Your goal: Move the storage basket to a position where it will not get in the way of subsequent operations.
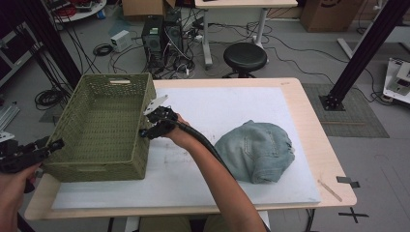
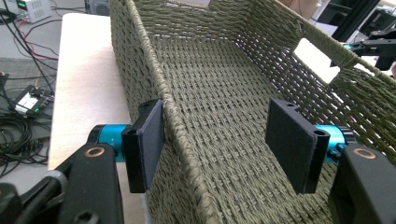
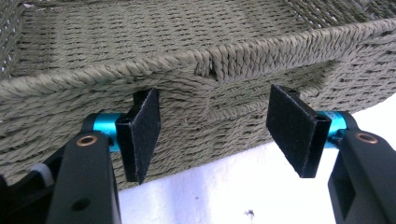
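1. Nearest the person, at about eight o'clock on the counter [image 1: 193, 193], the left gripper [image 1: 48, 146] sat at the near-left corner of the olive-green woven rectangular basket [image 1: 104, 125]. In the left gripper view its fingers [image 2: 152, 140] were spread wide and straddled the basket's left wall, one pad outside and one inside, with no squeeze on the weave.

2. A little farther in, at about nine o'clock from the counter's middle, the right gripper [image 1: 150, 129] had reached across to the basket's right wall. In the right gripper view its fingers [image 3: 140, 135] stood spread just in front of the braided rim and the handle slot below it, holding nothing.

3. The basket rested on the white mat [image 1: 241, 106], its left part overhanging the counter's left edge, and the left gripper view showed its floor bare.

4. At about four o'clock lay a crumpled pale-blue denim garment [image 1: 256, 150], well apart from the basket and from both grippers.

5. Judged from this, the work was at an early stage: both grippers were lined up on opposite walls, yet neither had closed. Gripping and shifting the basket remained, and the garment was not yet in it.
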Tool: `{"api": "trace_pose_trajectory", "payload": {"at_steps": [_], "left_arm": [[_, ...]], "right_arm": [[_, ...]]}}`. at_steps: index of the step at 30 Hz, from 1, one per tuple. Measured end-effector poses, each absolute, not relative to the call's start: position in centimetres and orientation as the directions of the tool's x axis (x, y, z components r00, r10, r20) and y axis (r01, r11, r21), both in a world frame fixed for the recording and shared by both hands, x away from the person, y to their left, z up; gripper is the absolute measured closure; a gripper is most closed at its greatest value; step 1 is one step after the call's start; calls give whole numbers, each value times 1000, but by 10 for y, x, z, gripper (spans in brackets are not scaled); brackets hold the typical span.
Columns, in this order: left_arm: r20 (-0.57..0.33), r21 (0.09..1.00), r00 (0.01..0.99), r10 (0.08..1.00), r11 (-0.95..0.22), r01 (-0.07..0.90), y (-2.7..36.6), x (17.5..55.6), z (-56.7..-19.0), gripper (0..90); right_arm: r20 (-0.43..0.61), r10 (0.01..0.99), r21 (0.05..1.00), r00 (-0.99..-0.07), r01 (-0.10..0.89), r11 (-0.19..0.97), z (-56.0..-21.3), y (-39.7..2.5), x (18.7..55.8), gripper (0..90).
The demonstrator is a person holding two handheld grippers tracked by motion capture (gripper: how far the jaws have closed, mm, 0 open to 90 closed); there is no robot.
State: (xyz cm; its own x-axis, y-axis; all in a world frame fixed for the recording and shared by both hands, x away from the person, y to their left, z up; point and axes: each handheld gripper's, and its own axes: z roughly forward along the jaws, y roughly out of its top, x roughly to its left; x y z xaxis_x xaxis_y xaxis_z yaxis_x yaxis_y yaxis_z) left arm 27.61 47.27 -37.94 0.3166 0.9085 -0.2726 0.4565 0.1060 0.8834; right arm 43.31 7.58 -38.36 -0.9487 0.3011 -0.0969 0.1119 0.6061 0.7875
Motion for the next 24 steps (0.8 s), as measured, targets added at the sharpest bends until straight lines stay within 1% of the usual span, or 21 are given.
{"api": "trace_pose_trajectory", "payload": {"at_steps": [15,19,24], "left_arm": [[-276,883,303,912,116,455,483,275,-381,378],[-277,882,297,914,119,456,485,275,-381,377],[-280,879,298,913,119,461,488,275,-382,377]], "right_arm": [[-28,285,801,-958,149,580,-388,86,439,359],[1,284,805,-959,169,569,-390,88,442,334],[10,284,807,-959,175,564,-390,90,443,333]]}}
